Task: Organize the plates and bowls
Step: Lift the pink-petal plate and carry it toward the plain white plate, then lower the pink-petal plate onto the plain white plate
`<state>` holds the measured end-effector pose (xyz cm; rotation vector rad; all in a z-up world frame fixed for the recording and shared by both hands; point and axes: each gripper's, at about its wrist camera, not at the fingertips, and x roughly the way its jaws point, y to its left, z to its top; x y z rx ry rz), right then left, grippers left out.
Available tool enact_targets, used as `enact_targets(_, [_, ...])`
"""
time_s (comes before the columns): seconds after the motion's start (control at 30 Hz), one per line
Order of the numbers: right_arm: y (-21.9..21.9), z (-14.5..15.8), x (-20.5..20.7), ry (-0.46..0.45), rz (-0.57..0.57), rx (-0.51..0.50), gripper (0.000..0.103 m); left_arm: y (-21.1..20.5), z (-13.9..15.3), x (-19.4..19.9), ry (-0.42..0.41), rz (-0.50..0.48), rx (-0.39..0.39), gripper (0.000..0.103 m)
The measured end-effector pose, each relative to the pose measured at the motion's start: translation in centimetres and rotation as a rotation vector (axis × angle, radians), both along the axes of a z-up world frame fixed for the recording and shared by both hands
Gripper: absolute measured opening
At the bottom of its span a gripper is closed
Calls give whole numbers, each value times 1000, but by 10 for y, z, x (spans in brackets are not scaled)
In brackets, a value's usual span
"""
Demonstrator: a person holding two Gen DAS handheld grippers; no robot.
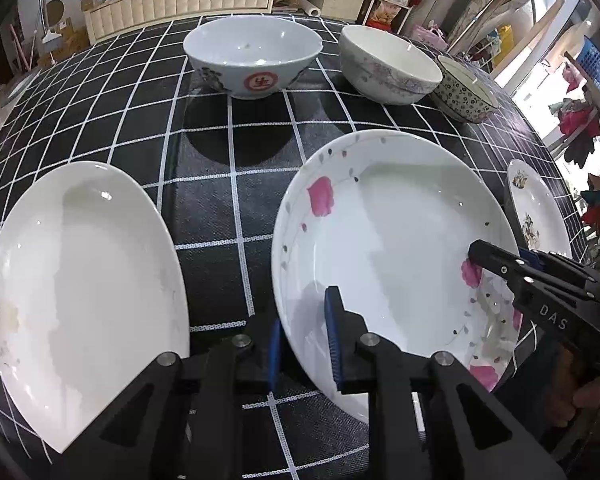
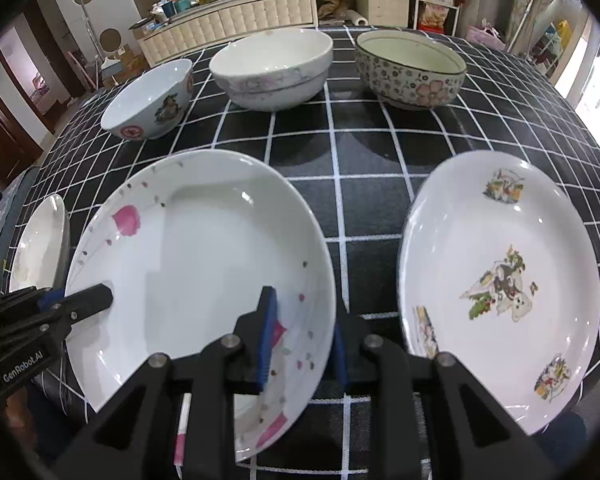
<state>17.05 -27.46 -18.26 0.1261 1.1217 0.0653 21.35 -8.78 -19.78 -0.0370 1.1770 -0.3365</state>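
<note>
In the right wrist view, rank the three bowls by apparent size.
1. White bowl with faint pink flowers, widest.
2. Dark-patterned bowl with a pink blossom, nearly as wide; too close to call firmly.
3. Pale blue bowl with red seal, clearly smallest, though seen tilted by the lens.

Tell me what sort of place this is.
Probably a home dining area: a table under a black checked tablecloth, household bowls and plates, and a cluttered cream sideboard behind.
</note>
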Motion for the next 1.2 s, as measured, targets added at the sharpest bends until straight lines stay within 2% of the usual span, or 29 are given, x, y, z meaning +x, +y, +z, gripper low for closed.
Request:
enact_targets(0.17, [2, 1, 2, 6, -9, 7, 24, -3, 0, -2, -17, -9, 16, 18])
enact_targets(0.33, [8, 13, -2, -10, 13, 10, 20, 5, 2, 0, -4, 29, 25, 18])
enact_targets(0.63, [22, 33, 0, -53, 30, 23, 17, 19, 24, -9, -54, 57, 39, 18])
enact_targets(0.93, [56, 54, 3, -99, 83, 32, 17, 52, 50, -21, -107, 105, 42, 17])
enact_targets(1.2, [103, 56, 11, -104, 163, 59, 17, 102, 65, -36, -130, 195, 66, 17])
